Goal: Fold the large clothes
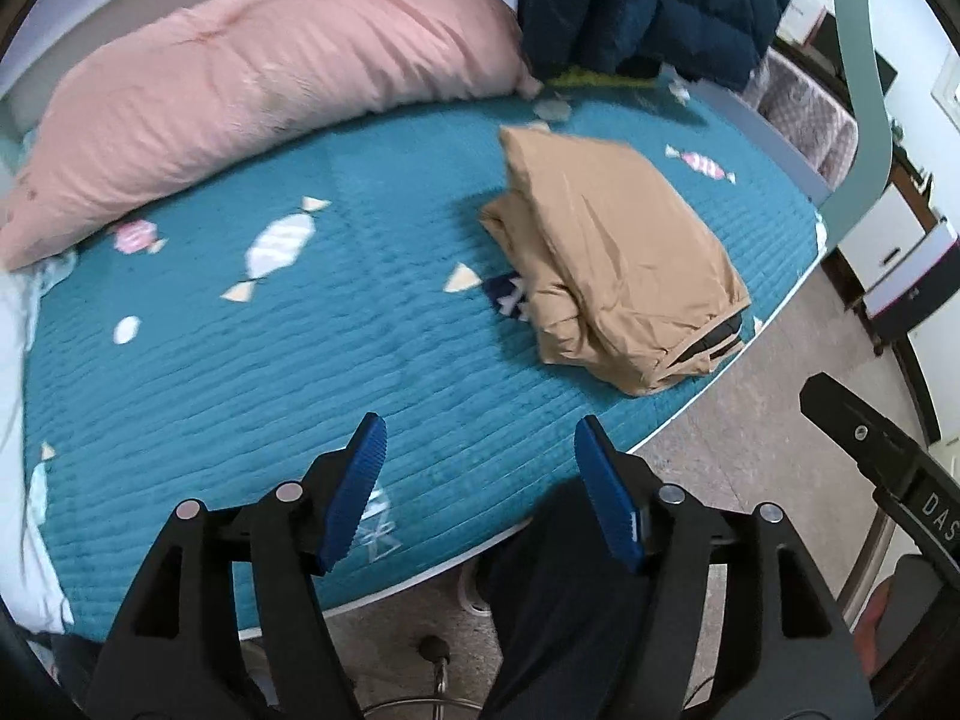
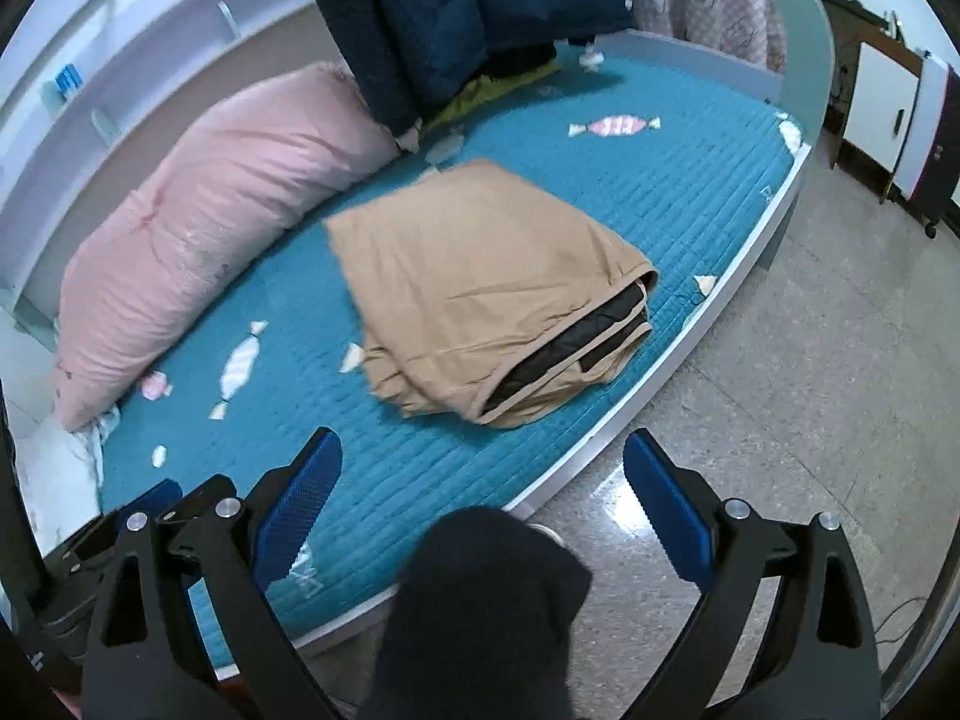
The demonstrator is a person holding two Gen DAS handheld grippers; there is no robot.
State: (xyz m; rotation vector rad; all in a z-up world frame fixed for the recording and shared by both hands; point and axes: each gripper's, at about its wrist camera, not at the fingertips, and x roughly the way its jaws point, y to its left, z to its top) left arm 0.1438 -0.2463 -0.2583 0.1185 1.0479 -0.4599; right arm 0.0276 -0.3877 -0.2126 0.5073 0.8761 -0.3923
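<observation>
Tan folded coat [image 2: 480,288] lay upper centre of frame beyond the empty, spread right gripper [image 2: 483,495], nearer it than the equally spread left gripper [image 1: 480,480]

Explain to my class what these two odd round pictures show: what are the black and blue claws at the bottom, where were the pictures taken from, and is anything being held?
Each picture comes from a wide-angle camera fixed on a hand-held tool, looking along its two fingers. One view belongs to the left gripper, the other to the right gripper; a person holds one in each hand. The black arms with blue pads are those fingers. Both grippers are open and hold nothing. Beyond them is a bed with a teal quilt. On it lie a folded tan garment with dark lining showing at its open end, a long pink pillow, and a dark blue padded jacket at the far side.
</observation>
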